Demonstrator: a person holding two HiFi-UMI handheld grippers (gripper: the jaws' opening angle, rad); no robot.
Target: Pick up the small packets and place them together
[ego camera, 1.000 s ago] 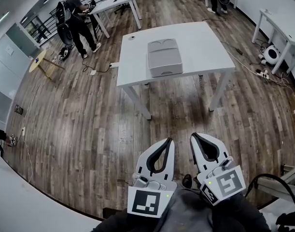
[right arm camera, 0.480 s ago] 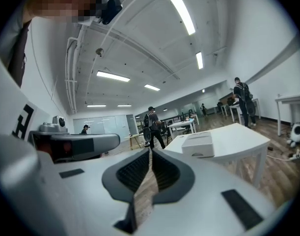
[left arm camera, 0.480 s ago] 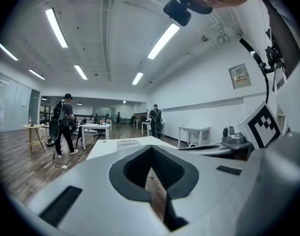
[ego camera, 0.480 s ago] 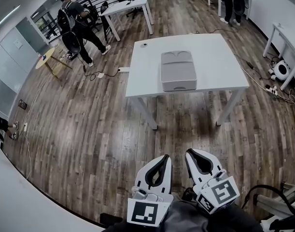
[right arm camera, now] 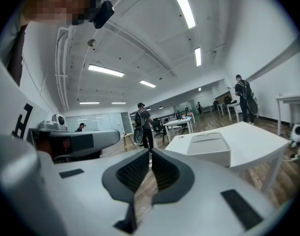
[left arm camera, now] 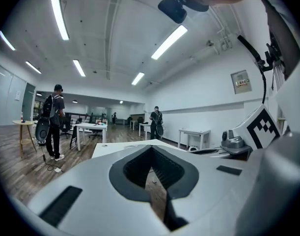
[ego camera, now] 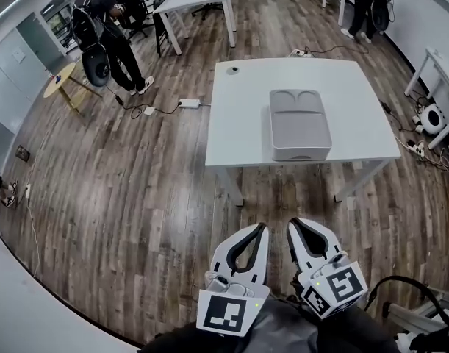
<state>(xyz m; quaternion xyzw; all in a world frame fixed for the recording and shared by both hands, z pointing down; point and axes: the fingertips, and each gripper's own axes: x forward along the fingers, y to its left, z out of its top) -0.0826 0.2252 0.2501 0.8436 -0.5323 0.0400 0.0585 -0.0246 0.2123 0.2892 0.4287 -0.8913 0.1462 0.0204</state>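
Table point(ego camera: 239, 116): gray box point(ego camera: 300, 123), well ahead | left hand-held gripper point(ego camera: 261, 227) clenched | right hand-held gripper point(ego camera: 291, 222) clenched

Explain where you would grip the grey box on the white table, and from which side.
Probably its near short end, coming from the person's side: the grey box lies flat, with that end close to the near edge of the white table.
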